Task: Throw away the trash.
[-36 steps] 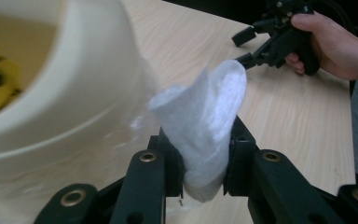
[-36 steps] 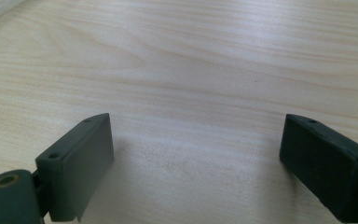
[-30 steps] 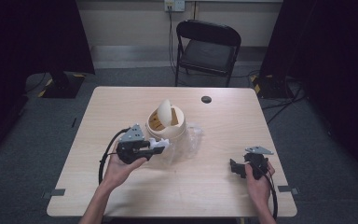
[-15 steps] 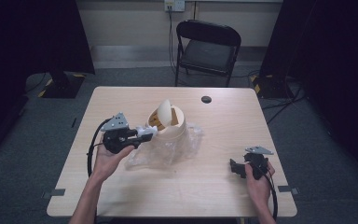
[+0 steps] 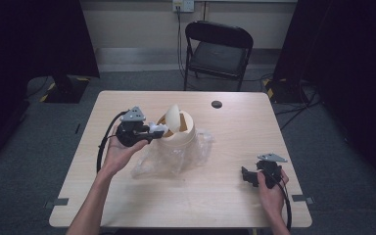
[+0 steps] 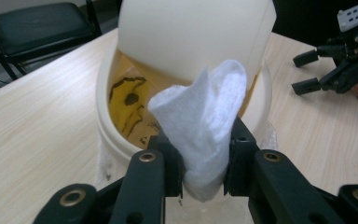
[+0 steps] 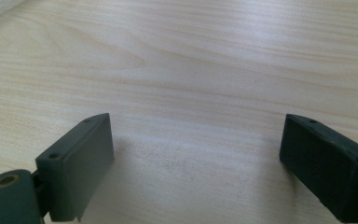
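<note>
Two black handheld tongs: left tongs [image 5: 157,130] and right tongs [image 5: 245,176], each topped by a grey three-cornered plate, trailing a black cable. Blocky black jaws with brass-coloured pivot rivets. Forearms bare, no sleeves

Cream bin [image 6: 121,135], yellow-brown inside with dark marks; white tissue [image 6: 205,126]; black jaws; pale woodgrain table [image 7: 177,70].
</note>
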Demonstrator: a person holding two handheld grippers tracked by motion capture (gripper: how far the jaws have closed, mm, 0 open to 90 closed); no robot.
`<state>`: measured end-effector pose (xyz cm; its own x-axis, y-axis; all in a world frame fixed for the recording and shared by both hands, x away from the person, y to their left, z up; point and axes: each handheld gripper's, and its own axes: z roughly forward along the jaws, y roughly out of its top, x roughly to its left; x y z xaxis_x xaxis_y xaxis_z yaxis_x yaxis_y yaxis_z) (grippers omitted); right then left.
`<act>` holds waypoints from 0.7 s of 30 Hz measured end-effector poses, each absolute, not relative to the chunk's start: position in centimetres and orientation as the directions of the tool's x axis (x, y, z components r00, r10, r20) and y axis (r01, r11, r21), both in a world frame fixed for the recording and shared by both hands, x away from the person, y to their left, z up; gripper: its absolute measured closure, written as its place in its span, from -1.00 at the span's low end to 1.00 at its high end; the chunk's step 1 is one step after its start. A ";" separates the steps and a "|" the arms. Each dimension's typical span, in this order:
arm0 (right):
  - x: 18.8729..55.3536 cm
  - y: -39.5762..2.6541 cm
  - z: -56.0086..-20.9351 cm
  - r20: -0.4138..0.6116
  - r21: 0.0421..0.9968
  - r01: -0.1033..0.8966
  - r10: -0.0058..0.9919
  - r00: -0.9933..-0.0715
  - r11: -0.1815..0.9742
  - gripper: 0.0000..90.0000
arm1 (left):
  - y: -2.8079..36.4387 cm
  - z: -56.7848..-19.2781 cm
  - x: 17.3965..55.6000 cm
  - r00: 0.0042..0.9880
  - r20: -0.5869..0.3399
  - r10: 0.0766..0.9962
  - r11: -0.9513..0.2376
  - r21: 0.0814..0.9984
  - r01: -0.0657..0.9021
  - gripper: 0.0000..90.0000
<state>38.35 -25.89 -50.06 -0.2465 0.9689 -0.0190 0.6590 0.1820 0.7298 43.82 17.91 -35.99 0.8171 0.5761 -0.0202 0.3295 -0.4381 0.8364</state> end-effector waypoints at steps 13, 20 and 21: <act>38.3 -25.9 -50.1 -0.018 0.729 0.660 0.969 -0.247 0.182 -0.80 | 16.8 -36.3 46.1 0.815 -0.039 0.579 -0.475 0.795 0.376 0.61; 38.3 -25.9 -50.1 -0.018 0.729 0.660 0.969 -0.247 0.182 -0.80 | 15.8 -37.0 46.9 0.813 -0.032 0.581 -0.511 0.763 0.395 0.59; 38.3 -25.9 -50.1 -0.018 0.729 0.660 0.969 -0.247 0.182 -0.80 | 15.7 -37.0 47.0 0.814 -0.029 0.580 -0.519 0.757 0.397 0.59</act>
<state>38.35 -25.90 -50.05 -0.2475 0.9687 -0.0185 0.6598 0.1825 0.7289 46.96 15.69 -37.04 0.8142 0.5799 -0.0294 0.3972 -0.5193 0.7567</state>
